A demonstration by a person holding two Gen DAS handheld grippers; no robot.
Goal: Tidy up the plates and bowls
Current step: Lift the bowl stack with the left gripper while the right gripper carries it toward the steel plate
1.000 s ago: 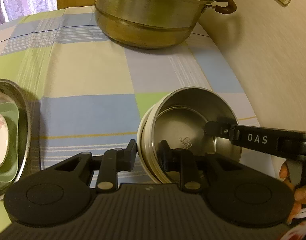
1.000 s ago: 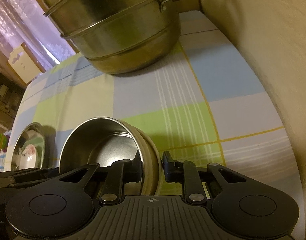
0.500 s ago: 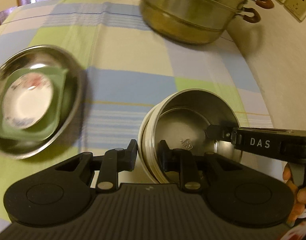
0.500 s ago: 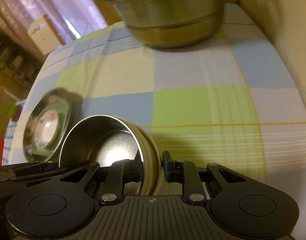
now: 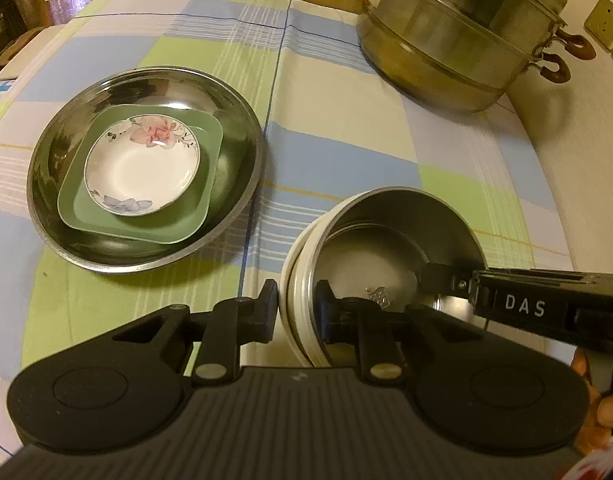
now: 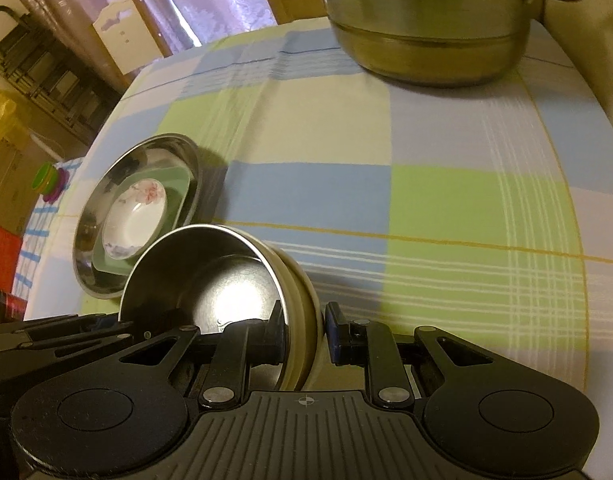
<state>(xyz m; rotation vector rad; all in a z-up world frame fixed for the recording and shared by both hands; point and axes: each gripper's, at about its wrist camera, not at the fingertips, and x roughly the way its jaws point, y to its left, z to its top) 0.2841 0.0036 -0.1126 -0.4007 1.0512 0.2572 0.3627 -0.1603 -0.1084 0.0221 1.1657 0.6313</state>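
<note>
A steel bowl (image 5: 390, 248) nested in a cream bowl (image 5: 292, 256) hangs above the checked tablecloth. My left gripper (image 5: 296, 312) is shut on the stack's near-left rim. My right gripper (image 6: 302, 334) is shut on the opposite rim, and its finger shows in the left wrist view (image 5: 446, 280). The stack also shows in the right wrist view (image 6: 226, 280). To the left lies a large steel plate (image 5: 238, 128) holding a green square plate (image 5: 202, 208) and a white floral dish (image 5: 142, 168). That pile also shows in the right wrist view (image 6: 134, 212).
A big steel steamer pot (image 5: 458, 28) with brown handles stands at the back right, near the wall (image 5: 586, 128). Checked tablecloth (image 5: 338, 148) lies between pot, plates and bowls. Shelves and a chair stand beyond the table's left edge (image 6: 46, 80).
Both grippers have carried the bowl stack up and to the left. The steel plate pile has come fully into view on the left, and the pot has receded to the right.
</note>
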